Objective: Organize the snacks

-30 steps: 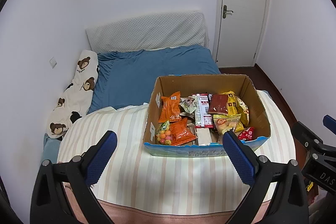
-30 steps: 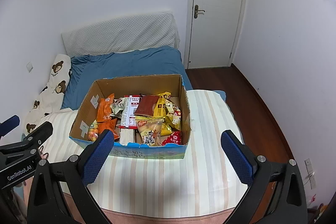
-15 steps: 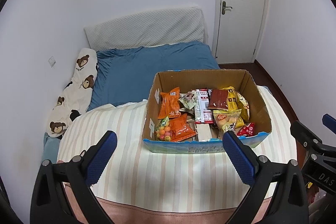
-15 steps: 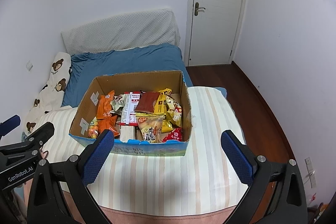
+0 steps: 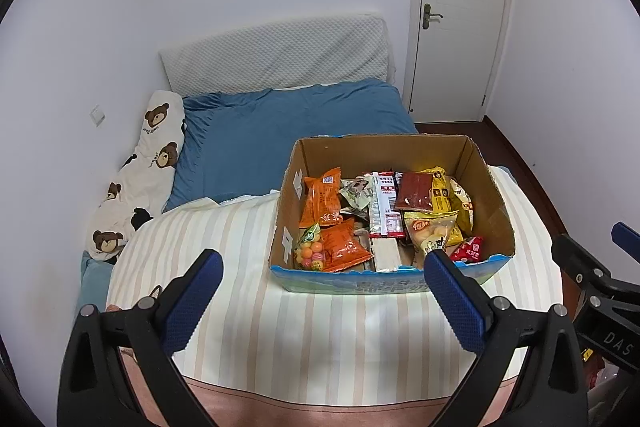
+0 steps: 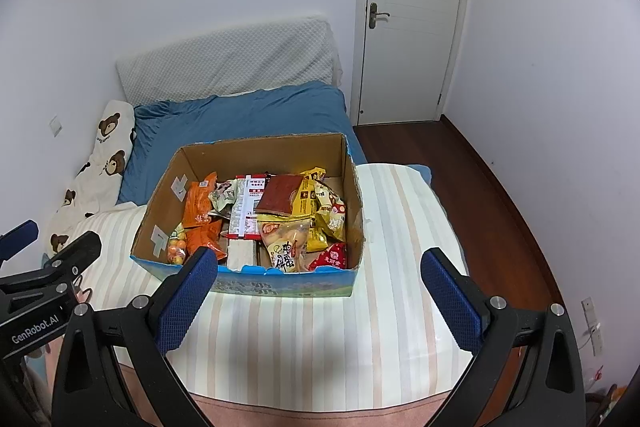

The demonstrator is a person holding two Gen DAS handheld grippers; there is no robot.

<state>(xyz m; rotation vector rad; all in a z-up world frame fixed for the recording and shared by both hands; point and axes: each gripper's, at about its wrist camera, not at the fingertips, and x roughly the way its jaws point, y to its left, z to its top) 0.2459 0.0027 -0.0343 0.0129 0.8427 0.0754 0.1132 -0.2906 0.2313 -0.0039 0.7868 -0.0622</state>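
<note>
An open cardboard box (image 5: pixel 492 203) (image 6: pixel 160 211) sits on a striped cushion and holds several snack packs: orange packs (image 5: pixel 322 201) (image 6: pixel 200 203), a bag of coloured balls (image 5: pixel 308 249), a brown pack (image 5: pixel 414 191) (image 6: pixel 280 195), yellow packs (image 5: pixel 430 231) (image 6: pixel 286 247) and a small red pack (image 5: pixel 468 249) (image 6: pixel 332 255). My left gripper (image 5: pixel 322 301) is open and empty, in front of the box. My right gripper (image 6: pixel 318 301) is open and empty, also in front of the box.
The striped cushion (image 5: pixel 312 339) (image 6: pixel 400 227) lies at the foot of a bed with a blue sheet (image 5: pixel 288 131) and a bear-print pillow (image 5: pixel 140 171). A white door (image 6: pixel 408 19) and wooden floor (image 6: pixel 480 195) are at the right.
Both grippers have pulled back and risen slightly, so the box sits lower and nearer the middle of each view. Both stay open.
</note>
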